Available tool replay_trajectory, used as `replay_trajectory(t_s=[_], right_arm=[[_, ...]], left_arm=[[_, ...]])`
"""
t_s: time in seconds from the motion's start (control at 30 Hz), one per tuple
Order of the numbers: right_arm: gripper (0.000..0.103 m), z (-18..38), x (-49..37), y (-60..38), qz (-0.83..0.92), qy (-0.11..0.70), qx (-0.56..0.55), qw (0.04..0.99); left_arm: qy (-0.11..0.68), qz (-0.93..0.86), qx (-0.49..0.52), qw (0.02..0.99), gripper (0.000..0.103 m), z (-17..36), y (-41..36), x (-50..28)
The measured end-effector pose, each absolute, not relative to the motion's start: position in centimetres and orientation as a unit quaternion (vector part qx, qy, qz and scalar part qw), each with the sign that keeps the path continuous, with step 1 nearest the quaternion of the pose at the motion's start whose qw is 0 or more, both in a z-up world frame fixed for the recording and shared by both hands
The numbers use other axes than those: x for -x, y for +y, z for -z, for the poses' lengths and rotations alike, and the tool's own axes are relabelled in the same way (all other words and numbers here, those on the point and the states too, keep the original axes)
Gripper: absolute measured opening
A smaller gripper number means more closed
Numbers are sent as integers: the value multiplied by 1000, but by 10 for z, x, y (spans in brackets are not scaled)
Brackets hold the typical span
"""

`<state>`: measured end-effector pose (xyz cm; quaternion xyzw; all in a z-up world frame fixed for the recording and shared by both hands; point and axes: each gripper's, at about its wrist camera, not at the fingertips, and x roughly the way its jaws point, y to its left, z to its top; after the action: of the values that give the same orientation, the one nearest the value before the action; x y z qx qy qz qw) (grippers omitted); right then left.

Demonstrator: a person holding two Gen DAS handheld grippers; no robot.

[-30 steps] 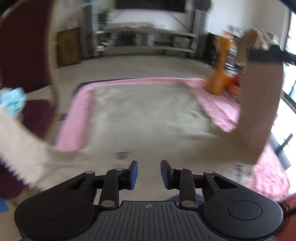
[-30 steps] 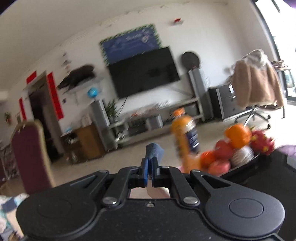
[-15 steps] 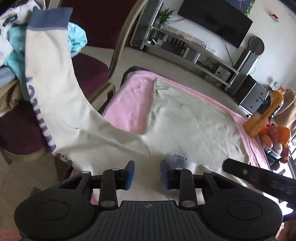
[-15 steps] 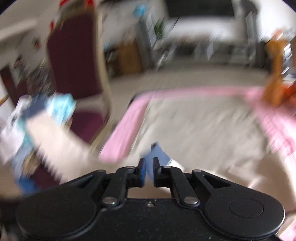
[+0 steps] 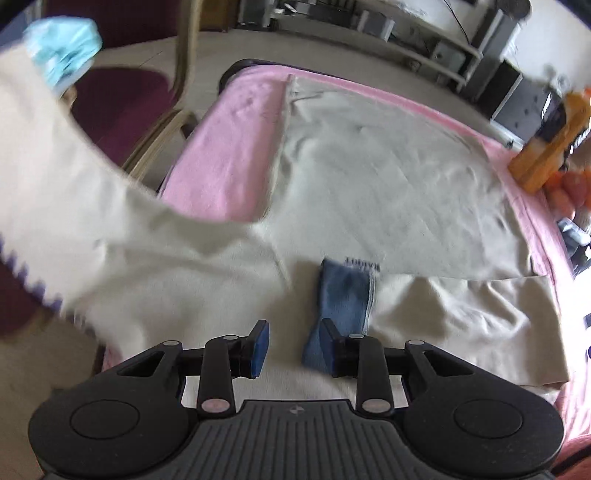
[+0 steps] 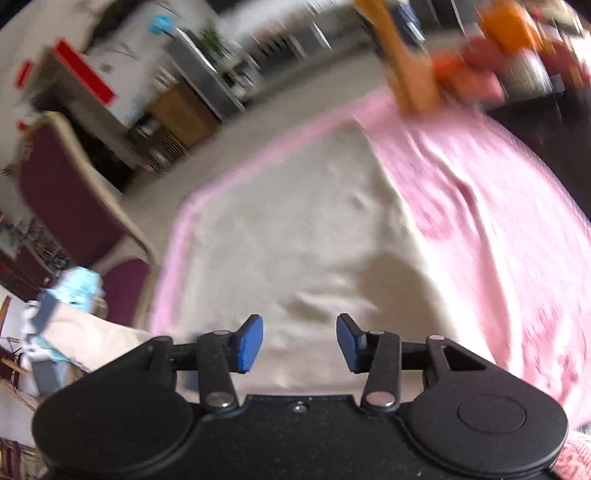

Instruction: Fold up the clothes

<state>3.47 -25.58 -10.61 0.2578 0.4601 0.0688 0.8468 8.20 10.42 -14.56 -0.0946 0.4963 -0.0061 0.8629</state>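
The blurred orange bottle [image 6: 406, 62] perhaps fronts indistinct fruit [image 6: 480, 74].

Home living room: media shelf [image 5: 417, 26], upholstered chair [image 6: 70, 199].

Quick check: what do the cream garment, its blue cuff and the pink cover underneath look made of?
Cream garment: soft matte knit, probably cotton jersey or fleece; it drapes and shows shallow wrinkles. Blue cuff: denser matte band, likely ribbed knit, though blur hides any ribbing; a stitched seam edges it. Pink cover: matte, slightly fuzzy cloth, perhaps a towel or blanket; it rumples into soft folds.
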Motion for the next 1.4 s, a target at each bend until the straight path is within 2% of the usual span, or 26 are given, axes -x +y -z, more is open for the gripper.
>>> replay_trajectory(t_s=[0.03,0.1,0.2,0.33,0.53,0.67,0.7,0.73,0.77,0.97,1.07,1.27,1.3,1.33,1.37,1.4], right_arm=[[40,121,-39,-262,-58,476,-260,838],[27,144,-40,-270,-50,478,-261,837],[26,162,-37,-282,-26,462,-277,842],[27,154,-33,-302,-7,411,-310,857],[27,158,-34,-308,26,415,-298,860],[30,154,-32,-309,45,396,-287,871],[31,156,-33,-312,49,395,-290,870],[32,158,-35,-314,52,397,-292,868],[33,160,-38,-317,54,399,-295,867],[36,164,-37,-326,63,393,-304,866],[36,165,-33,-330,64,390,-311,864],[38,166,-33,-327,46,397,-301,866],[37,166,-33,-324,39,403,-289,867],[32,167,-34,-320,32,411,-277,868],[18,169,-37,-314,23,426,-259,866],[14,174,-40,-308,15,445,-242,862]], left_arm=[[496,10,86,864,28,144,101,-88],[493,19,76,866,29,142,97,-96],[488,24,101,867,29,152,99,-99],[488,20,156,859,27,165,106,-99],[501,31,126,856,28,171,91,-109],[498,36,87,862,24,173,78,-108],[495,37,75,865,12,173,75,-107],[489,35,61,869,4,172,72,-106],[481,34,52,875,3,170,70,-104],[406,39,115,906,2,136,88,-77],[402,9,101,910,2,135,92,-72],[454,-39,31,889,4,160,79,-90],[458,-45,19,888,4,162,77,-91],[460,-48,12,887,4,164,78,-91],[462,-52,5,885,4,166,78,-91],[465,-55,-2,884,4,167,78,-91]])
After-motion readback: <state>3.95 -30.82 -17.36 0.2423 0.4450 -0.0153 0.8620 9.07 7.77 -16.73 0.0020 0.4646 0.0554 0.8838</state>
